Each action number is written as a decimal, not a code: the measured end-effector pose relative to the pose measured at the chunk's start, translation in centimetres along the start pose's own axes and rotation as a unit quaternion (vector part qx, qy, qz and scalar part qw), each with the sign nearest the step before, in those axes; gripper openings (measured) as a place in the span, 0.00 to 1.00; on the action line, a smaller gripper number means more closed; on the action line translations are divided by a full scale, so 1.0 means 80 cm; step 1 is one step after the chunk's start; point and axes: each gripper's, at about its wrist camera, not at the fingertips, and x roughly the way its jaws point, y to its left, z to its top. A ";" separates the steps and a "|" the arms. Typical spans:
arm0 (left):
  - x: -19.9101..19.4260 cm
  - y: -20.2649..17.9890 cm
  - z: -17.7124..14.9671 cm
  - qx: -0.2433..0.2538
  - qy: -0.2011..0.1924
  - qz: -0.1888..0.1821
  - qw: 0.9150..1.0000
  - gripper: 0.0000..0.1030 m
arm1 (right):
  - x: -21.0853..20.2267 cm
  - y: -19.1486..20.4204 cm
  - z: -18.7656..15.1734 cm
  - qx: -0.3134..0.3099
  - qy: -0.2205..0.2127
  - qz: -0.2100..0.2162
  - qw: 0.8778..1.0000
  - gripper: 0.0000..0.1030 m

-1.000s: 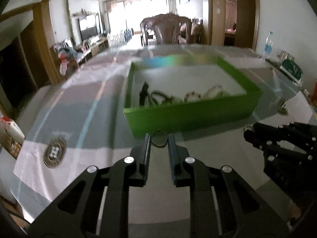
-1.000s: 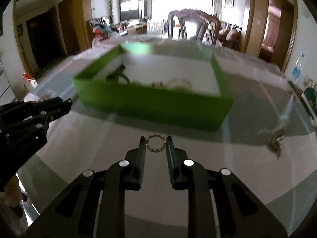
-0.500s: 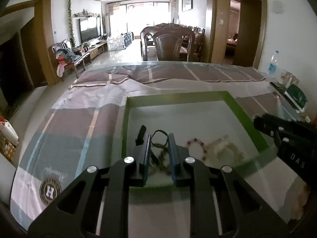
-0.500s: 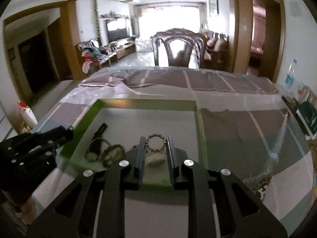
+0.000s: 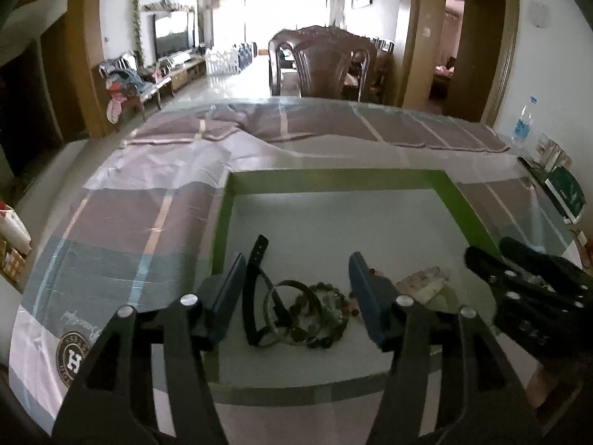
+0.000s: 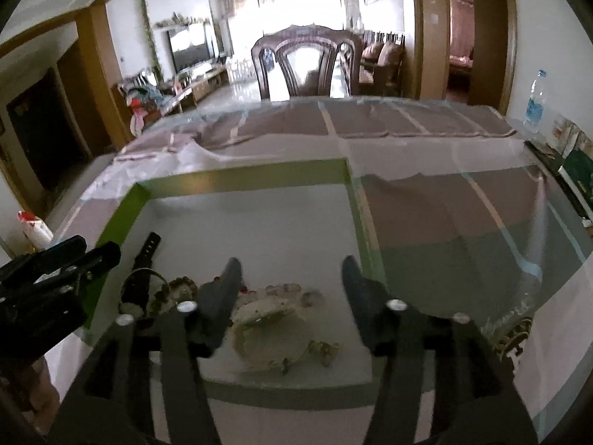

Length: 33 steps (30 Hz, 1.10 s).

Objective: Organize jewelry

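Hidden: left wrist view, the near wall of the green box (image 5: 219,222) is behind the left gripper (image 5: 296,289); right wrist view is smeared, so the pale heap of jewelry (image 6: 267,319) reads only as beads and chain.
Cut off: the right gripper (image 6: 289,289) shows in the left view only as a dark body at the right edge; the bottle (image 5: 522,126) and the clutter on the right sit at the rim of the lens.
Left jaws: spread, having just been opening; nothing pinched. Below the gap, in the box, lie a thin dark ring (image 5: 276,309), a beaded bracelet (image 5: 326,315) and a black strap (image 5: 255,278), bunched together and touching.
Right jaws: spread, having just been opening; nothing pinched, pale heap lying in the box beneath the gap.
Task things: all visible jewelry lies on the box's pale floor, in its near half; far half bare.
Surface: table (image 5: 111,230) under a checked cloth of mauve, grey and teal, with a round logo at the near left corner.
Room: carved wooden chair (image 5: 326,63) at the far end, bright window and television beyond.
Edges: box walls low; the two grippers side by side, apart.
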 end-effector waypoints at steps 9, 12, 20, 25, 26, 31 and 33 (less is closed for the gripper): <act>-0.118 -0.003 -0.084 0.014 -0.080 0.032 0.996 0.85 | -0.125 0.008 -0.072 -0.046 -0.081 -0.011 0.996 0.92; -0.155 -0.005 -0.115 0.013 -0.095 0.030 0.995 0.89 | -0.164 0.010 -0.098 -0.052 -0.106 -0.024 0.993 0.96; -0.222 -0.014 -0.156 0.013 -0.137 0.037 0.990 0.95 | -0.219 0.009 -0.140 -0.036 -0.135 -0.046 0.989 0.97; -0.240 -0.021 -0.162 0.021 -0.150 0.037 0.988 0.96 | -0.227 0.011 -0.146 -0.035 -0.141 -0.041 0.989 0.97; -0.244 -0.022 -0.163 0.021 -0.154 0.036 0.987 0.96 | -0.227 0.011 -0.146 -0.035 -0.142 -0.041 0.988 0.97; -0.246 -0.024 -0.165 0.023 -0.154 0.036 0.987 0.96 | -0.232 0.014 -0.149 -0.036 -0.142 -0.037 0.989 0.97; -0.245 -0.022 -0.165 0.022 -0.149 0.034 0.988 0.96 | -0.233 0.016 -0.149 -0.038 -0.142 -0.037 0.988 0.97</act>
